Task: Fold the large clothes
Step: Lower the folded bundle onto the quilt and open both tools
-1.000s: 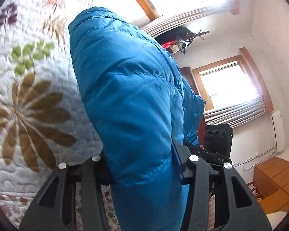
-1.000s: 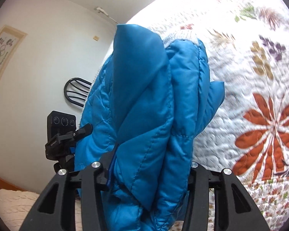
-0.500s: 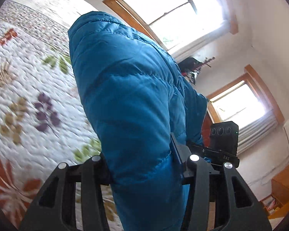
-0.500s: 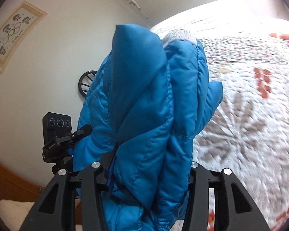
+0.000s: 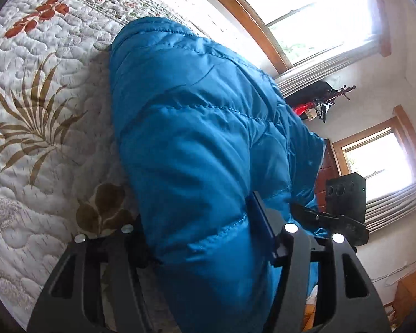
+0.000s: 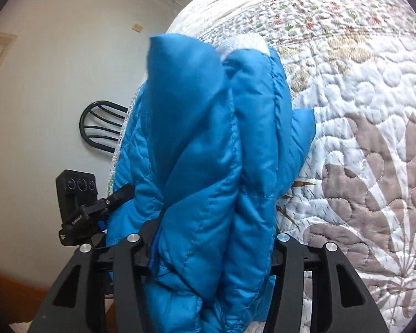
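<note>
Two grippers clamp blue puffer jacket (image 5: 197, 144) (image 6: 208, 166). Left gripper (image 5: 205, 238) fingers closed on thick padded fold. Right gripper (image 6: 208, 247) fingers closed on bunched layers. Jacket held over floral quilted bed (image 5: 41, 88) (image 6: 360, 111).

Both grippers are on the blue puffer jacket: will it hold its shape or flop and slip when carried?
The blue puffer jacket bulges and bunches between the jaws, so it is probably soft and floppy. Its shiny shell looks likely to slip. The quilted padding suggests it is light for its bulk.
</note>
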Demonstrator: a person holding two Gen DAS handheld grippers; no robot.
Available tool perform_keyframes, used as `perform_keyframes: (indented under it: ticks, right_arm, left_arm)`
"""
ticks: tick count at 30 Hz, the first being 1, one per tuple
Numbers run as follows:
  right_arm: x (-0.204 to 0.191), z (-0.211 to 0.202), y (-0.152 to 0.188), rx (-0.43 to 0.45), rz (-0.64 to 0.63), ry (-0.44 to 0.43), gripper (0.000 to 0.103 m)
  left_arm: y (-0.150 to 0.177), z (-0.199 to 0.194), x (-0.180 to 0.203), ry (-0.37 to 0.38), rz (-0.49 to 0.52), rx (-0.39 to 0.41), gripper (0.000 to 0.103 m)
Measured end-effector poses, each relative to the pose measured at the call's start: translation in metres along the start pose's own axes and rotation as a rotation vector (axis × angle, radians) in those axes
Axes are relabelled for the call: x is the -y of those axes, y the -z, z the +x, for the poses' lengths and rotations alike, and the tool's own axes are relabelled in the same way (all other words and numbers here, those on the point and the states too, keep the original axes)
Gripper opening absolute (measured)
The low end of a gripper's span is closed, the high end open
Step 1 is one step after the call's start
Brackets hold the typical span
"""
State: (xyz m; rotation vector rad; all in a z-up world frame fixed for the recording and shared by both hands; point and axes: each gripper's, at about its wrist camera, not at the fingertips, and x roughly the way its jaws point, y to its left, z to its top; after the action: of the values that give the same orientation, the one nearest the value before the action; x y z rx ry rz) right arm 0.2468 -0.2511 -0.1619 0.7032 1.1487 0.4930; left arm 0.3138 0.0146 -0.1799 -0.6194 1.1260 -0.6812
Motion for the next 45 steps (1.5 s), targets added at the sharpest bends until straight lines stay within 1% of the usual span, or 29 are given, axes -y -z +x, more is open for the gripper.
perform_keyframes:
  ticks: [3, 4, 5, 6, 9, 11, 13, 14, 15, 16, 17, 19, 20, 21, 22, 23, 24, 25, 26, 27, 29, 31, 33, 38, 42, 45]
  right_arm:
    - [-0.006, 0.0, 0.001, 0.0, -0.006, 0.024, 0.06]
    - [-0.007, -0.003, 0.006, -0.005, -0.005, 0.033, 0.061]
    - [-0.009, -0.006, 0.006, -0.008, -0.004, 0.044, 0.065]
    - [-0.016, -0.005, 0.004, -0.01, -0.009, 0.059, 0.065]
    - [-0.044, -0.028, 0.01, 0.013, -0.078, 0.161, 0.067]
    - [-0.061, -0.045, 0.019, 0.048, -0.143, 0.241, 0.068]
    - [-0.075, -0.065, 0.029, 0.096, -0.192, 0.291, 0.068]
    - [-0.084, -0.076, 0.034, 0.114, -0.217, 0.305, 0.061]
    - [-0.095, -0.083, 0.038, 0.114, -0.248, 0.305, 0.049]
    - [-0.1, -0.087, 0.041, 0.104, -0.274, 0.301, 0.044]
    - [-0.11, -0.088, 0.044, 0.092, -0.298, 0.29, 0.041]
    - [-0.12, -0.091, 0.05, 0.052, -0.335, 0.258, 0.039]
    - [-0.124, -0.086, 0.053, 0.031, -0.351, 0.268, 0.035]
    - [-0.128, -0.078, 0.055, 0.014, -0.37, 0.303, 0.029]
    - [-0.13, -0.069, 0.056, 0.007, -0.385, 0.344, 0.027]
    - [-0.124, -0.062, 0.062, -0.002, -0.38, 0.369, 0.022]
    - [-0.117, -0.055, 0.061, -0.019, -0.347, 0.371, 0.018]
    - [-0.105, -0.052, 0.058, -0.033, -0.316, 0.372, 0.017]
    - [-0.097, -0.047, 0.059, -0.042, -0.308, 0.398, 0.014]
    - [-0.091, -0.042, 0.06, -0.055, -0.308, 0.424, 0.009]
    - [-0.076, -0.034, 0.062, -0.083, -0.27, 0.421, 0.008]
    - [-0.061, -0.028, 0.063, -0.097, -0.228, 0.408, 0.007]
    - [-0.05, -0.02, 0.065, -0.098, -0.203, 0.406, 0.001]
    - [-0.039, 0.002, 0.073, -0.09, -0.213, 0.45, 0.0]
    - [-0.028, 0.005, 0.074, -0.071, -0.178, 0.416, 0.0]
    - [-0.03, 0.003, 0.077, -0.059, -0.171, 0.411, 0.0]
  left_arm:
    - [-0.001, 0.004, -0.007, 0.007, -0.011, -0.009, 0.064]
    - [-0.002, 0.004, -0.008, -0.007, -0.009, -0.013, 0.068]
    - [-0.01, 0.006, -0.009, -0.023, -0.011, -0.019, 0.069]
    - [-0.012, 0.006, -0.001, -0.039, -0.009, -0.026, 0.07]
    - [-0.019, -0.01, 0.013, -0.125, -0.003, -0.035, 0.071]
    - [-0.019, -0.033, 0.02, -0.173, 0.004, 0.001, 0.071]
    - [-0.017, -0.058, 0.028, -0.225, 0.016, 0.04, 0.071]
    - [-0.015, -0.068, 0.032, -0.251, 0.019, 0.054, 0.071]
    - [-0.013, -0.077, 0.042, -0.288, 0.028, 0.055, 0.071]
    - [-0.011, -0.084, 0.052, -0.307, 0.043, 0.063, 0.071]
    - [-0.007, -0.09, 0.063, -0.335, 0.056, 0.069, 0.07]
    - [-0.001, -0.092, 0.087, -0.417, 0.082, 0.06, 0.069]
    - [0.004, -0.09, 0.098, -0.434, 0.09, 0.062, 0.068]
    - [0.018, -0.091, 0.097, -0.429, 0.093, 0.06, 0.067]
    - [0.027, -0.089, 0.098, -0.414, 0.094, 0.048, 0.062]
    - [0.033, -0.085, 0.1, -0.405, 0.101, 0.038, 0.06]
    - [0.035, -0.078, 0.099, -0.41, 0.11, 0.027, 0.058]
    - [0.038, -0.069, 0.098, -0.42, 0.111, 0.007, 0.055]
    - [0.047, -0.058, 0.089, -0.417, 0.107, -0.013, 0.055]
    - [0.05, -0.053, 0.088, -0.434, 0.116, -0.008, 0.056]
    - [0.059, -0.047, 0.085, -0.472, 0.163, -0.013, 0.058]
    - [0.063, -0.044, 0.08, -0.471, 0.175, -0.024, 0.06]
    - [0.067, -0.042, 0.072, -0.481, 0.191, -0.036, 0.061]
    - [0.077, -0.036, 0.066, -0.514, 0.246, -0.039, 0.061]
    - [0.081, -0.03, 0.066, -0.542, 0.265, -0.032, 0.061]
    - [0.08, -0.029, 0.066, -0.547, 0.268, -0.039, 0.061]
